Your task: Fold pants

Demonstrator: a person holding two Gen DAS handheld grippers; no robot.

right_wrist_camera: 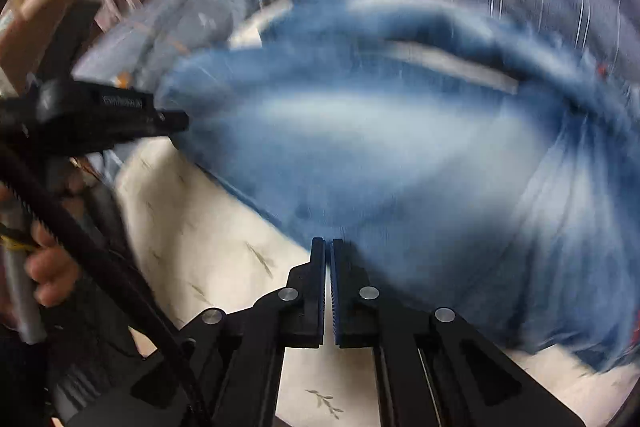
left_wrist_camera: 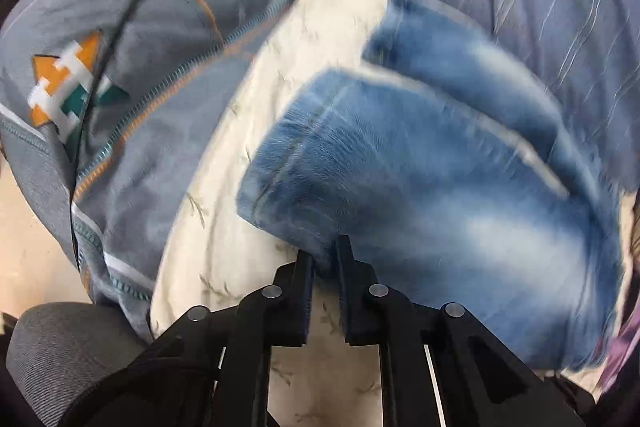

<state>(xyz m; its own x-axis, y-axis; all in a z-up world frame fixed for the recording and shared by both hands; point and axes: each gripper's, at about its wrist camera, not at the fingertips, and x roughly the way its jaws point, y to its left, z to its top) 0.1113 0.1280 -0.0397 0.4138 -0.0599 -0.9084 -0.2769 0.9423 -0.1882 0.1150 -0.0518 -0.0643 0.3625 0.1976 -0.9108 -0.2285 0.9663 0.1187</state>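
Two grippers: left gripper [left_wrist_camera: 325, 251] and right gripper [right_wrist_camera: 327, 247] each pinch the near edge of the faded blue denim pants [left_wrist_camera: 420, 187].
Pants: on cream leaf-print bedcover [left_wrist_camera: 224, 227], hems pointing far-left; long axis blurred.

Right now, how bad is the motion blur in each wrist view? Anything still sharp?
Left wrist view: the jeans are smeared, the left hand-held gripper is crisp, and the grey garment is only mildly soft. Right wrist view: the denim streaks more heavily, and only the right hand-held gripper is sharp. Both views show fisheye bending at the edges.
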